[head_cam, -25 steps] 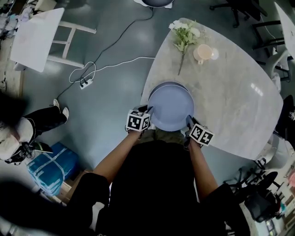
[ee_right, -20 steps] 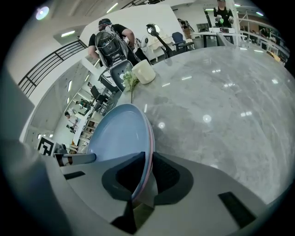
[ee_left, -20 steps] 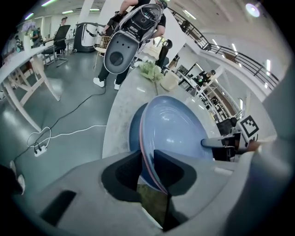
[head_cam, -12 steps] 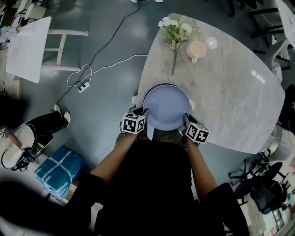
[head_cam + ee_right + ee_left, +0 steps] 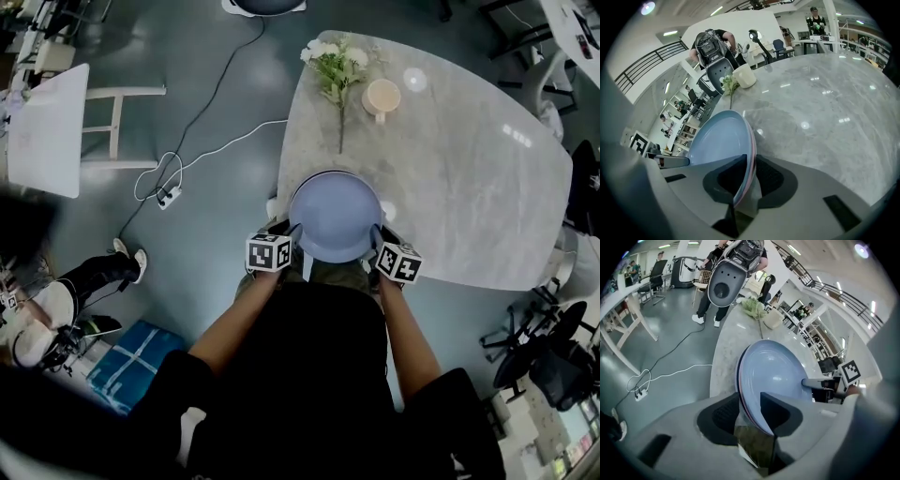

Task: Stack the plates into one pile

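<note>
A pile of plates with a pale blue plate [image 5: 335, 216] on top sits at the near edge of the marble table [image 5: 469, 187]. A pinkish rim shows under the blue plate [image 5: 776, 376] in both gripper views. My left gripper [image 5: 292, 230] is at the pile's left rim. Its jaws have just been opening, and the rim stands between them with a gap at the outer pad, as the left gripper [image 5: 752, 411] view shows. My right gripper [image 5: 377, 234] is shut on the right rim. In its own view the right gripper [image 5: 749, 176] pinches the stacked plate [image 5: 719, 138] edges.
A cream cup [image 5: 382, 97] and a sprig of white flowers [image 5: 330, 61] lie at the table's far side. On the floor to the left are a white stool [image 5: 56, 131], cables with a power strip [image 5: 169, 197], a blue bag [image 5: 131, 361] and a seated person [image 5: 56, 300].
The head view has drifted a little. The pile and both grippers keep their places at the table's near edge.
</note>
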